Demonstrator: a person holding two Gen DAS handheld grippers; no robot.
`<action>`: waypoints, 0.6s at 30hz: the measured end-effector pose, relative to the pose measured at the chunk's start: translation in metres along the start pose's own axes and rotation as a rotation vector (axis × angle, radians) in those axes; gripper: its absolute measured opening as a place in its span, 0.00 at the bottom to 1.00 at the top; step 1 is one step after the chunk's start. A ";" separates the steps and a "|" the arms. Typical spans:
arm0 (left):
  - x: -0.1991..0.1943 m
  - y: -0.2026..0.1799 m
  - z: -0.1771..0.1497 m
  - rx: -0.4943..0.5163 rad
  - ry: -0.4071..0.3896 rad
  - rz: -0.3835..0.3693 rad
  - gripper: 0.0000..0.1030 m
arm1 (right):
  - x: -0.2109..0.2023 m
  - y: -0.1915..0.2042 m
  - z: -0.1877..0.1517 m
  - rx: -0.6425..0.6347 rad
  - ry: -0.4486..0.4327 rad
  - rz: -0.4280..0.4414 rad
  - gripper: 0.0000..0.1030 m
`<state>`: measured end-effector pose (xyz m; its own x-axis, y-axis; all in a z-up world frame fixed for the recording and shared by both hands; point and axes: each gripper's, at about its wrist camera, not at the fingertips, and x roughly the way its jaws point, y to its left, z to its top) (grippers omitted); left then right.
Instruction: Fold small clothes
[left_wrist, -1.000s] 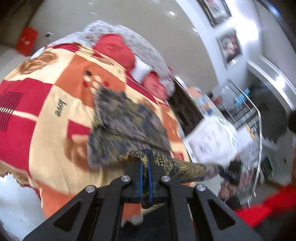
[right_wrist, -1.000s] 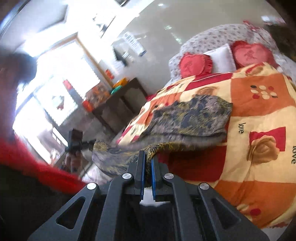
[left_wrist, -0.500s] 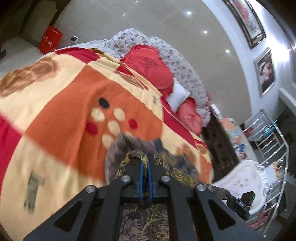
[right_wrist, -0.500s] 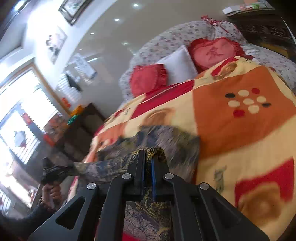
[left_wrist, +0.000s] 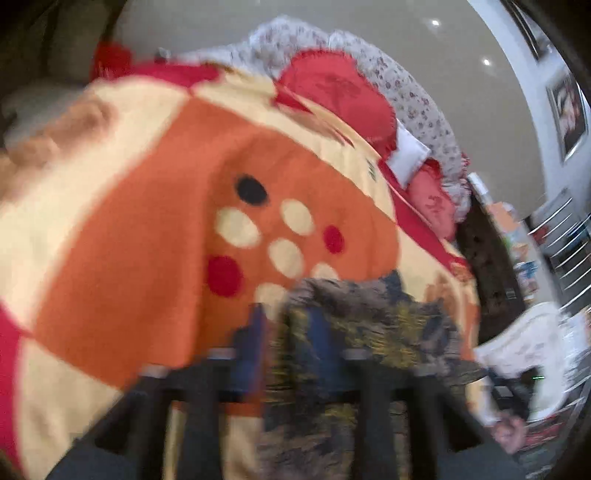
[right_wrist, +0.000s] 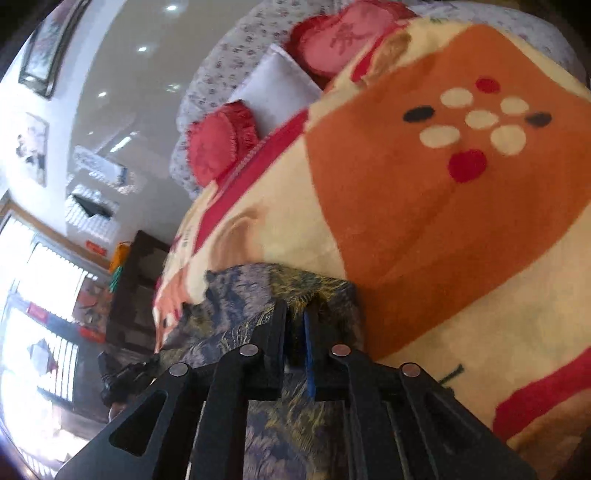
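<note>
A small dark garment (left_wrist: 373, 325) with a blue, grey and gold pattern lies on the orange, cream and red bed blanket (left_wrist: 129, 236). In the blurred left wrist view my left gripper (left_wrist: 288, 328) stands open over the garment's near left edge, its fingers spread apart. In the right wrist view the garment (right_wrist: 251, 295) lies folded under my right gripper (right_wrist: 297, 317), whose fingers have a narrow gap at the fabric's far edge. The cloth looks loose between them.
Red heart cushions (left_wrist: 336, 99) and a white pillow (right_wrist: 273, 92) lie at the bed's head. A dark wooden cabinet (right_wrist: 136, 288) stands beside the bed. A metal rack (left_wrist: 561, 251) stands at the right. My left gripper (right_wrist: 125, 376) shows small in the right wrist view.
Both grippers carried the garment's edge forward over itself and lowered it onto the blanket. The left fingers have opened wide; the right fingers have parted slightly.
</note>
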<state>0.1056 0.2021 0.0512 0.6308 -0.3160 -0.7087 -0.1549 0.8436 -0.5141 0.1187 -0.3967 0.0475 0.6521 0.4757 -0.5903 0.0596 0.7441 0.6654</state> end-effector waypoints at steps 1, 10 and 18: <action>-0.006 0.001 -0.001 0.012 -0.029 0.014 0.61 | -0.008 0.002 -0.001 -0.018 -0.020 -0.005 0.27; 0.002 -0.100 -0.069 0.363 0.051 0.074 0.08 | -0.017 0.076 -0.030 -0.372 0.000 -0.112 0.28; 0.076 -0.141 -0.087 0.459 0.152 0.237 0.06 | 0.098 0.095 -0.069 -0.534 0.290 -0.363 0.26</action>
<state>0.1089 0.0208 0.0278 0.4962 -0.1243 -0.8593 0.0905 0.9917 -0.0913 0.1358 -0.2467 0.0209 0.4292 0.2043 -0.8798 -0.1924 0.9724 0.1320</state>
